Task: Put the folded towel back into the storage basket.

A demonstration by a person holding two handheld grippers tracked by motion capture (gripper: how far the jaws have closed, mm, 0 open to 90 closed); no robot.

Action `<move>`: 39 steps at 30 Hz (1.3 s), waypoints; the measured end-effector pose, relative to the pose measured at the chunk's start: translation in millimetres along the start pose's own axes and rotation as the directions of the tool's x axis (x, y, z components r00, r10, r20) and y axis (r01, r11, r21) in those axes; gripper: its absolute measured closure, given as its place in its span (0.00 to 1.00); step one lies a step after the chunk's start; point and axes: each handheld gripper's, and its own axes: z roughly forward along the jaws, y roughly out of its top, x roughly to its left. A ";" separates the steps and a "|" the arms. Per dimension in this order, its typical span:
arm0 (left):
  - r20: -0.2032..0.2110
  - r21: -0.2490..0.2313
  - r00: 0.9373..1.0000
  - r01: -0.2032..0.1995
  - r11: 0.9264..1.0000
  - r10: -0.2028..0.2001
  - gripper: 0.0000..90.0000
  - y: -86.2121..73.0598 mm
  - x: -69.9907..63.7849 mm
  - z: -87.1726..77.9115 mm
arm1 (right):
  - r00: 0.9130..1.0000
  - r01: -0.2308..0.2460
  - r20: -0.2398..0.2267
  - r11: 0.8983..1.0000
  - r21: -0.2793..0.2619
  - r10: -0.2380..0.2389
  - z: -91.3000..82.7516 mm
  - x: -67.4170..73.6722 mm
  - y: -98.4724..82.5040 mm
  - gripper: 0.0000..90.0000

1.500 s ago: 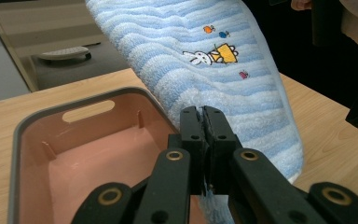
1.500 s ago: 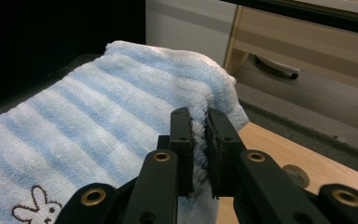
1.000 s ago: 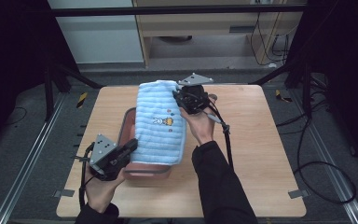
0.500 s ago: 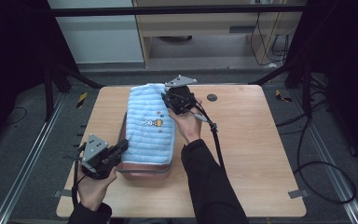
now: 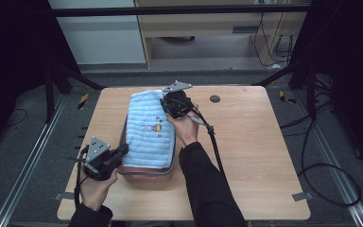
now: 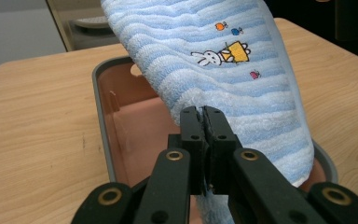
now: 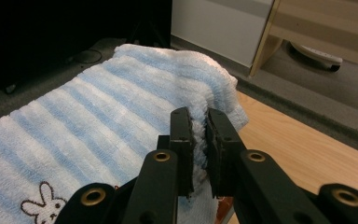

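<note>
1. Since a second ago, shifted leftward with both hands: the blue-and-white striped towel (image 5: 150,131), its far end then near the worktop's far middle, now nearer the far left.
2. At the near left of the high view, held in the person's left hand (image 5: 93,188): the left hand-held gripper (image 5: 119,154), pointed right toward the towel's near end.
3. In the left gripper view, seen with jaws pressed nearly together on the towel's near edge (image 6: 200,109): the left hand-held gripper (image 6: 203,122), clamped on a thin fold of cloth.
4. Below the towel, resting on the wooden worktop (image 5: 255,156): a long tray with a grey rim and pink inside (image 5: 147,175), partly uncovered on its left side in the left gripper view (image 6: 121,126).
5. Draped lengthwise over that tray, stretched between the two hand-held grippers: the towel, with a small embroidered rabbit (image 5: 147,127) near its middle.
6. At the towel's far right corner, held in the right hand (image 5: 185,128): the right hand-held gripper (image 5: 166,105), grey plate on top.
7. In the right gripper view, closed narrowly on a bunched corner of towel (image 7: 121,112): the right hand-held gripper (image 7: 200,128), cloth visible between the jaws.
8. Farther right on the worktop, well apart from the towel: a small dark round spot (image 5: 214,99).
</note>
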 end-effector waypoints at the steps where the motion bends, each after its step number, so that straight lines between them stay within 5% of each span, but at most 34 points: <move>1: -0.002 0.004 1.000 0.000 1.000 0.000 0.97 -0.8 0.4 0.9 | 1.000 0.004 0.000 1.000 0.003 -0.004 2.6 -0.1 -2.6 0.91; 39: -0.071 0.169 0.997 -0.003 0.986 0.015 0.92 -40.3 9.9 37.9 | 1.000 -0.007 -0.016 0.994 0.109 0.008 49.9 4.3 -56.0 0.85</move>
